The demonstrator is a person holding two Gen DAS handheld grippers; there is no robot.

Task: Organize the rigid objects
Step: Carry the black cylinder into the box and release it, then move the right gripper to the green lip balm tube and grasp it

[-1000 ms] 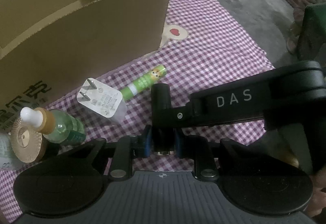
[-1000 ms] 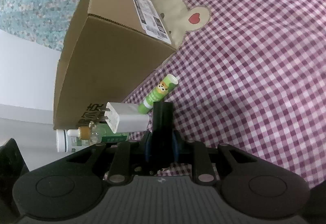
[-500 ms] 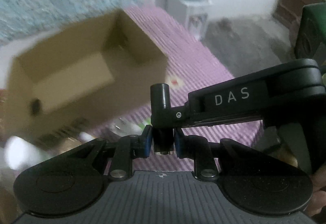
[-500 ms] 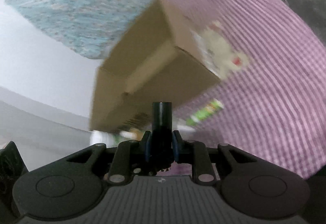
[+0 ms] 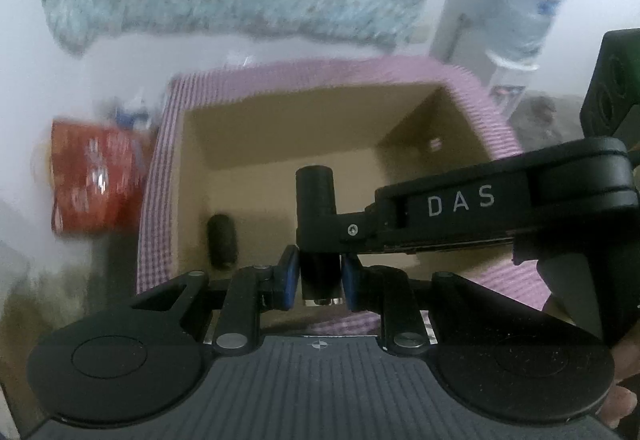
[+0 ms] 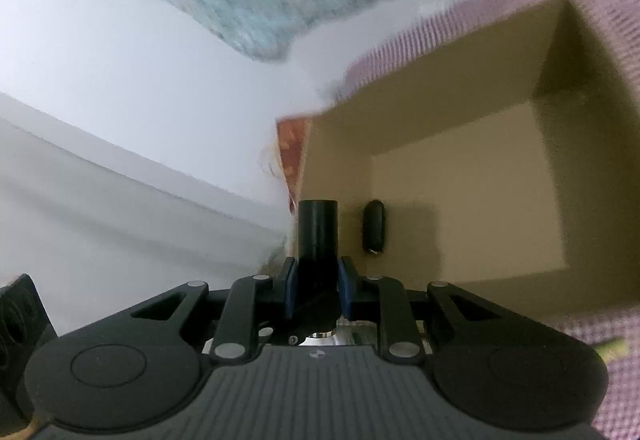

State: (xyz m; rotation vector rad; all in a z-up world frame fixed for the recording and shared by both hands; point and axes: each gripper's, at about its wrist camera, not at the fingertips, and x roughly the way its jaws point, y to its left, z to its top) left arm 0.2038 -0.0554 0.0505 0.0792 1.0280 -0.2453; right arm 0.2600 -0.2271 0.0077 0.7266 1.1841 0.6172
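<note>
A black cylinder (image 5: 314, 192) stands upright between the blue pads of my left gripper (image 5: 318, 272), which is shut on it. My right gripper, whose black body marked DAS (image 5: 460, 200) reaches in from the right, clamps the same cylinder higher up. In the right wrist view the cylinder (image 6: 318, 228) sits between the pads of the right gripper (image 6: 318, 280), also shut. Both hang over the open cardboard box (image 5: 320, 128) (image 6: 460, 200). A small black oblong object (image 5: 222, 240) (image 6: 374, 232) lies on the box floor near the left wall.
The box stands on a purple checked cloth (image 5: 508, 280). A red packet (image 5: 96, 176) lies left of the box, beyond the cloth's edge. A water bottle (image 5: 516, 0) stands at the back right. A green tube's tip (image 6: 610, 346) shows at the right edge.
Both grippers have risen with the cylinder from the cloth beside the box to above its open top. The charger, green tube and small bottle have left the left wrist view.
</note>
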